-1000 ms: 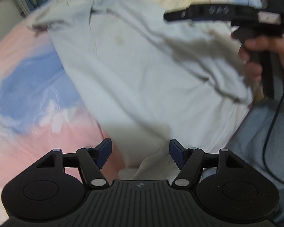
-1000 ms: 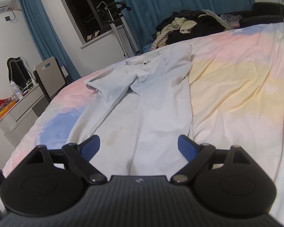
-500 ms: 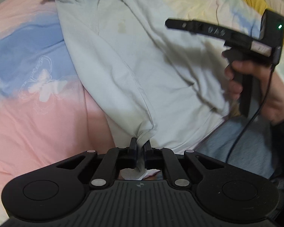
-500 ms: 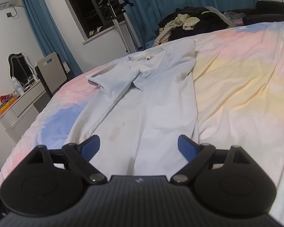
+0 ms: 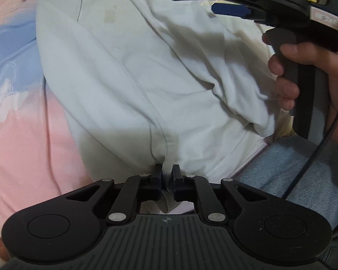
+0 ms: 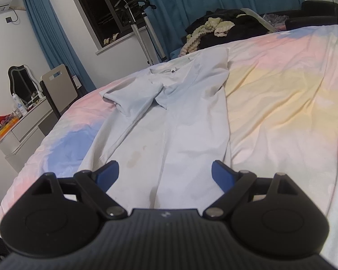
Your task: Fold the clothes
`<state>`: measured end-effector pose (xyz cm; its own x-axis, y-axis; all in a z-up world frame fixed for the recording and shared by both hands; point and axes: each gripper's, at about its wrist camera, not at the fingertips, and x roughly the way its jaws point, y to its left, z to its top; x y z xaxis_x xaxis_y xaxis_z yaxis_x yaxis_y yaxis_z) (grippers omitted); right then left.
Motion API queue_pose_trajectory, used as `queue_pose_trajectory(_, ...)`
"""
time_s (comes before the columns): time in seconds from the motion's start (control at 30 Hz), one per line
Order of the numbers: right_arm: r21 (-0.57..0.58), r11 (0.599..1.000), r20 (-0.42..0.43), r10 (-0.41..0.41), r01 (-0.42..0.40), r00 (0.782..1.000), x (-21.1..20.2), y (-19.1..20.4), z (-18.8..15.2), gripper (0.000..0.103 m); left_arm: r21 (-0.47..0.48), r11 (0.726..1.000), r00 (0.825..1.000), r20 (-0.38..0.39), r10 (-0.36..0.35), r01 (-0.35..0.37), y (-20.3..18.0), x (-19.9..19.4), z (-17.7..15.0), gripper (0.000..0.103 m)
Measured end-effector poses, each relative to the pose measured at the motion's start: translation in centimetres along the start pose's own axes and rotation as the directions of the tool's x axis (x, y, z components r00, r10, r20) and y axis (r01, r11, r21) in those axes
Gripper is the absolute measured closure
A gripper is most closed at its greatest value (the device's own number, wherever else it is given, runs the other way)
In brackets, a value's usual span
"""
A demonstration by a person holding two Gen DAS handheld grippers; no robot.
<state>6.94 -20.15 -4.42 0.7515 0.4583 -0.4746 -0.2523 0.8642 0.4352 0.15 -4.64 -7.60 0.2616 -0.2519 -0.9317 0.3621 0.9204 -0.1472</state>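
A pale grey-white T-shirt point(image 5: 128, 72) lies lengthwise on the bed, folded into a long strip, collar at the far end; it also shows in the right wrist view point(image 6: 180, 121). My left gripper point(image 5: 167, 172) is shut on the shirt's near hem, pinching a fold of cloth. My right gripper point(image 6: 164, 173) is open and empty, hovering above the shirt's lower part; in the left wrist view it point(image 5: 232, 9) shows at the upper right, held in a hand.
The bed cover point(image 6: 281, 103) is pastel pink, yellow and blue. A pile of dark and cream clothes point(image 6: 220, 29) lies at the far end. A dresser point(image 6: 18, 130) and chair point(image 6: 58, 85) stand at left. The person's jeans-clad leg point(image 5: 288, 171) is by the hem.
My left gripper closed on the shirt's near hem and has pulled in closer over the shirt. My right gripper stayed open and shifted slightly over the shirt.
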Motion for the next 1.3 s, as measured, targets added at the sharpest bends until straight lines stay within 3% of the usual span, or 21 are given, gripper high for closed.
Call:
queue_pose_trajectory(0.03, -0.004, 1.0, 0.004, -0.001, 0.001, 1.0, 0.0, 0.0, 0.1, 0.013, 0.004, 1.0, 1.0, 0.026, -0.008, 0.008, 0.0, -0.6, -0.1, 0.079)
queue_pose_trajectory(0.1, -0.025, 0.999, 0.012, -0.021, 0.021, 1.0, -0.1, 0.2, 0.1, 0.013, 0.008, 1.0, 0.996, 0.091, -0.02, 0.019, 0.1, -1.9, -0.4, 0.05)
queue_pose_trajectory(0.2, -0.033, 0.999, 0.02, -0.039, 0.04, 0.999, -0.4, 0.2, 0.0, 0.013, 0.014, 0.999, 0.98, 0.195, -0.034, 0.032, 0.2, -3.9, -0.7, 0.04)
queue_pose_trajectory(0.23, -0.028, 0.999, 0.023, -0.042, 0.043, 0.999, -0.5, 0.1, 0.0, 0.013, 0.004, 0.999, 0.97, 0.241, -0.039, 0.039, 0.4, -4.5, -0.6, 0.038)
queue_pose_trajectory(0.3, -0.025, 0.998, 0.03, -0.049, 0.05, 0.998, -0.5, 0.1, 0.0, 0.013, -0.035, 0.997, 0.942, 0.331, -0.053, 0.068, 1.1, -5.8, -0.6, 0.024)
queue_pose_trajectory(0.43, -0.053, 0.996, 0.045, -0.062, 0.065, 0.997, 0.0, 0.9, 0.0, 0.013, -0.136, 0.988, 0.88, 0.476, -0.004, 0.078, 2.6, -7.4, -0.4, 0.018)
queue_pose_trajectory(0.57, -0.104, 0.988, 0.044, -0.111, 0.115, 0.993, 2.1, 2.2, -0.5, 0.013, -0.187, 0.982, 0.838, 0.537, 0.095, 0.008, 3.1, -8.0, -0.7, 0.014)
queue_pose_trajectory(0.73, -0.126, 0.979, 0.015, -0.16, 0.161, 0.987, 5.2, 2.7, -1.8, 0.013, -0.242, 0.97, 0.833, 0.536, 0.134, 0.0, 4.0, -8.2, -0.9, 0.012)
queue_pose_trajectory(0.83, -0.189, 0.96, 0.019, -0.209, 0.209, 0.978, 6.3, 3.2, -2.8, 0.01, -0.242, 0.97, 0.833, 0.532, 0.151, -0.022, 4.1, -8.1, -1.0, 0.012)
queue_pose_trajectory(0.9, -0.256, 0.943, 0.019, -0.215, 0.213, 0.976, 7.0, 4.0, -3.5, 0.0, -0.246, 0.969, 0.834, 0.532, 0.146, -0.013, 4.2, -8.2, -1.2, 0.012)
queue_pose_trajectory(1.03, -0.341, 0.905, 0.02, -0.264, 0.255, 0.964, 7.8, 5.0, -4.4, 0.0, -0.258, 0.966, 0.826, 0.542, 0.156, -0.013, 4.4, -8.5, -1.7, 0.01)
queue_pose_trajectory(1.3, -0.341, 0.902, 0.028, -0.27, 0.263, 0.962, 7.7, 4.9, -4.6, 0.0, -0.275, 0.961, 0.823, 0.544, 0.165, -0.012, 4.7, -8.8, -2.0, 0.01)
